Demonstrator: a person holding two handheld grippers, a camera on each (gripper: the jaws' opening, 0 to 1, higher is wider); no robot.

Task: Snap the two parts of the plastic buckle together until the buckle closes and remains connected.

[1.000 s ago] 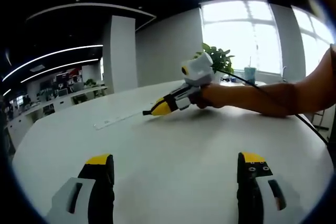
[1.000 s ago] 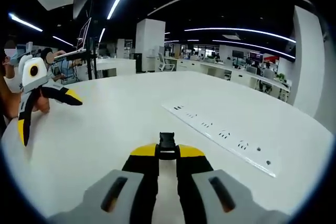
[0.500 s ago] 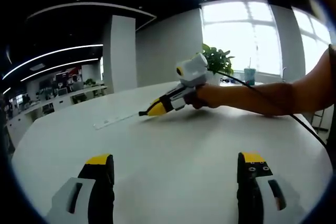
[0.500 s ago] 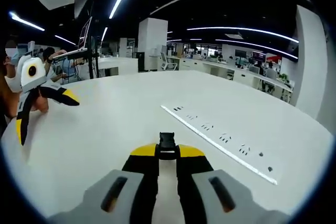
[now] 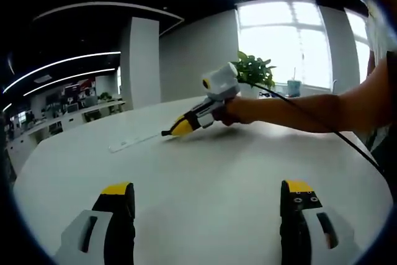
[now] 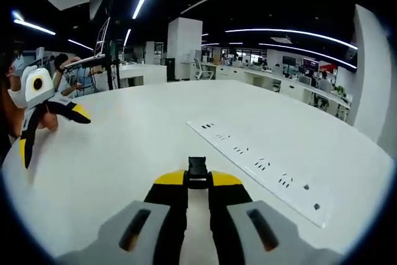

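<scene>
At six o'clock in the right gripper view, a black buckle part [image 6: 197, 171] was clamped by the right gripper [image 6: 197, 185] above the white table [image 6: 136, 134]; the left gripper [image 5: 208, 198] was spread wide, empty.

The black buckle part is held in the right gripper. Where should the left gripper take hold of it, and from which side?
Judging from the right gripper view, the buckle part protrudes past the shut right gripper. The open left gripper should probably pinch that exposed front end, approaching from ahead, jaws across its flat sides.

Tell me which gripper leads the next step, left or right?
Right, probably. The right gripper is shut on a black buckle part; the left gripper is open and empty over the white table. No second buckle part is visible.
</scene>
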